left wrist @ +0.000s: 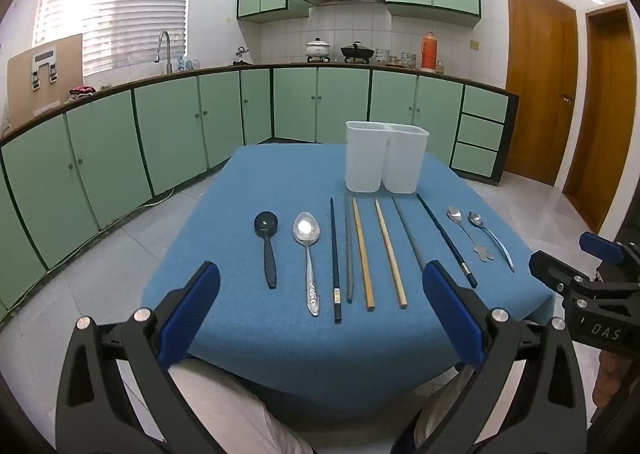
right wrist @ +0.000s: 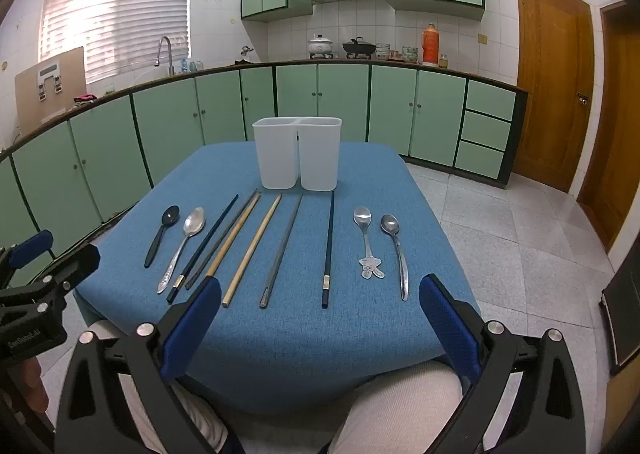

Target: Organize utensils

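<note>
A row of utensils lies on the blue table (left wrist: 260, 182): a black spoon (left wrist: 267, 242), a large steel spoon (left wrist: 308, 250), several chopsticks, dark (left wrist: 335, 258), grey and wooden (left wrist: 390, 250), and two small steel spoons (left wrist: 490, 236) at the right. A white two-compartment holder (left wrist: 384, 156) stands behind them, seemingly empty. My left gripper (left wrist: 320, 310) is open and empty, held above the near table edge. My right gripper (right wrist: 320, 314) is open and empty, also near the front edge. The holder (right wrist: 298, 152) and the cartoon-handled spoon (right wrist: 368, 242) show in the right wrist view.
Green kitchen cabinets (left wrist: 160, 126) run along the counter behind the table. Wooden doors (left wrist: 540, 78) stand at the right. The person's knees (right wrist: 400, 406) are under the table's front edge. Tiled floor surrounds the table.
</note>
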### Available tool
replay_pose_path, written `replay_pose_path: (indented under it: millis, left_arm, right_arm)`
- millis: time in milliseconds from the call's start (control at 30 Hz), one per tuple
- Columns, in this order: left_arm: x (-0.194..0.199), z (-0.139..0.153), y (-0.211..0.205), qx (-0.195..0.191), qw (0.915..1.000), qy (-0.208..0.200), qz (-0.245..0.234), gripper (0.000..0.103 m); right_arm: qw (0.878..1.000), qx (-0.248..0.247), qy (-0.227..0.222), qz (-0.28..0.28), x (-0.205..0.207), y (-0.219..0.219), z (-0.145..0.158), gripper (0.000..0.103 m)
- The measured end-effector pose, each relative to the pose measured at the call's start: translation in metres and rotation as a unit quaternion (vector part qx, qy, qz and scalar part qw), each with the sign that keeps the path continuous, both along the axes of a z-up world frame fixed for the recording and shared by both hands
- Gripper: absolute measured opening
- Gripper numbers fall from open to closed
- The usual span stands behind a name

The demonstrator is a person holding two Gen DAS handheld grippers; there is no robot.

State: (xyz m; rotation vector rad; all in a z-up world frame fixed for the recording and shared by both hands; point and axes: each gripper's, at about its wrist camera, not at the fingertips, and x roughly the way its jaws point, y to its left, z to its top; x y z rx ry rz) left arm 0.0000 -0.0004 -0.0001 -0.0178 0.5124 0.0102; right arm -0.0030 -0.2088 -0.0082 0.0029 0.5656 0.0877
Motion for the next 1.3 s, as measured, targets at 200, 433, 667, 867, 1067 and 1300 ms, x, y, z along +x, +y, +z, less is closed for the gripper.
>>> replay_pose_path:
  millis: [200, 433, 667, 867, 1067, 1300]
  left_arm:
    - [-0.0041, 0.0034, 0.0019, -0.002, 1.0000, -0.002, 0.004, 0.098]
    - [-0.0024, 0.0078, 0.0019, 0.003, 1.0000, -0.003, 0.006, 0.098]
    - [-0.0030, 0.0066, -0.0002, 0.005, 1.0000, -0.004, 0.006, 0.098]
    - [-0.0032, 0.0056, -0.0011, 0.006, 0.9999, -0.005, 0.007, 0.098]
    - [-0.0036, 0.0047, -0.0012, 0.007, 0.9999, -0.005, 0.006, 0.098]
    - [-0.0034, 0.0038, -0.0017, 0.008, 0.9999, -0.006, 0.006, 0.098]
  right_arm:
    - [1.000, 0.000, 0.001, 0.000, 0.0001, -0.0003, 0.0000, 0.097]
    - [1.000, 0.000, 0.001, 0.000, -0.0005, -0.0002, 0.0002, 0.097]
    - [1.000, 0.000, 0.001, 0.000, -0.0008, -0.0001, 0.0003, 0.097]
    - [1.000, 0.000, 0.000, 0.000, -0.0008, -0.0002, 0.0003, 0.097]
    - [1.000, -0.001, 0.000, 0.000, -0.0008, 0.0000, 0.0006, 0.097]
    - [1.000, 0.000, 0.000, 0.000, -0.0006, 0.0001, 0.0012, 0.097]
